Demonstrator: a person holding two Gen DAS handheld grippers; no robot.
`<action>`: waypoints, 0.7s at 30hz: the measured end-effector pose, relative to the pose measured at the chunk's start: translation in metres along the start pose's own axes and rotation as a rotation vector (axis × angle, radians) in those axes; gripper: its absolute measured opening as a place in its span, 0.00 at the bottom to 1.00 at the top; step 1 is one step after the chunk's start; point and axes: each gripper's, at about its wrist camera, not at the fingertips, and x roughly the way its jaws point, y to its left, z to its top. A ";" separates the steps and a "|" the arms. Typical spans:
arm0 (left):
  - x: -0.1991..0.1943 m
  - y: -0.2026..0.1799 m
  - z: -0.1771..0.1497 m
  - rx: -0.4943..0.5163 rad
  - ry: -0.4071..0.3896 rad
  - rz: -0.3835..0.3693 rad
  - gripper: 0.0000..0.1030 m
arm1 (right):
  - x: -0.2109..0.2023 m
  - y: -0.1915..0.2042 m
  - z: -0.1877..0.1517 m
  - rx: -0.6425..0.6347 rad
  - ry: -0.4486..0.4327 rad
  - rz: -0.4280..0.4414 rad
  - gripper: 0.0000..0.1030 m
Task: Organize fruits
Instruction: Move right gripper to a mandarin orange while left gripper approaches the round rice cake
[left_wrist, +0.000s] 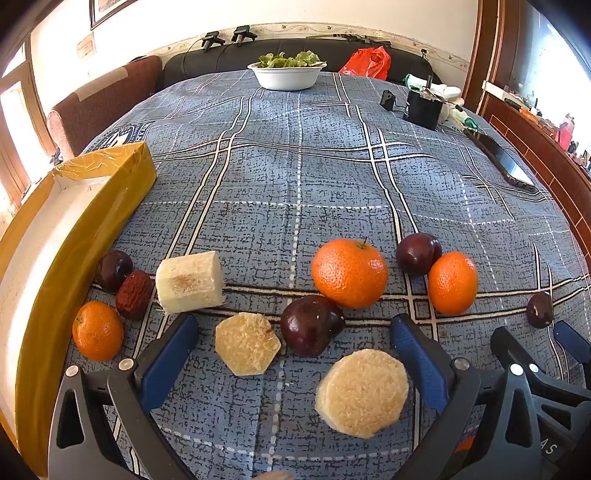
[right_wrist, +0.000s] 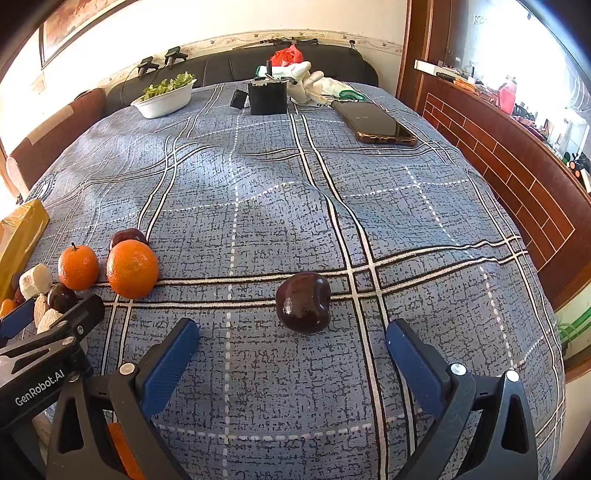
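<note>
1. The only writing that can be read is "GenRobot.AI", in white on the black body of the left gripper (right_wrist: 55, 325), which enters the right wrist view from the left edge.
2. The fruits lie on a blue plaid tablecloth (left_wrist: 295, 177): a big orange (left_wrist: 349, 273), a second orange (left_wrist: 453, 283) with a dark plum (left_wrist: 418, 253) touching it, and a small orange (left_wrist: 97, 331) near the yellow box (left_wrist: 110, 184).
3. Between the blue pads of the left gripper (left_wrist: 295, 343) are a dark plum (left_wrist: 310, 325) and two pale cut slices (left_wrist: 247, 343); the pads touch none of them.
4. A pale peeled cylinder (left_wrist: 190, 282), a wrinkled red date (left_wrist: 135, 294) and another plum (left_wrist: 113, 270) sit just beside the box.
5. The right gripper (right_wrist: 293, 345) is spread wide, with one glossy dark plum (right_wrist: 303, 302) alone just ahead of its fingertips.
6. The left gripper is spread wide too.
7. Beyond the fruits the cloth is free up to a white bowl of greens (left_wrist: 287, 75), a black container (right_wrist: 268, 96) and a phone (right_wrist: 376, 123) near the far and right edges.
</note>
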 end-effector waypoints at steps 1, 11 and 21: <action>0.000 0.000 0.000 -0.001 0.002 -0.001 1.00 | 0.000 0.000 0.000 0.000 0.004 0.000 0.99; -0.009 0.003 -0.002 -0.011 0.050 0.013 1.00 | 0.000 0.000 0.000 0.000 0.001 0.001 1.00; -0.022 0.012 -0.014 0.039 0.050 -0.063 0.92 | 0.000 0.000 0.000 0.000 0.001 0.000 0.99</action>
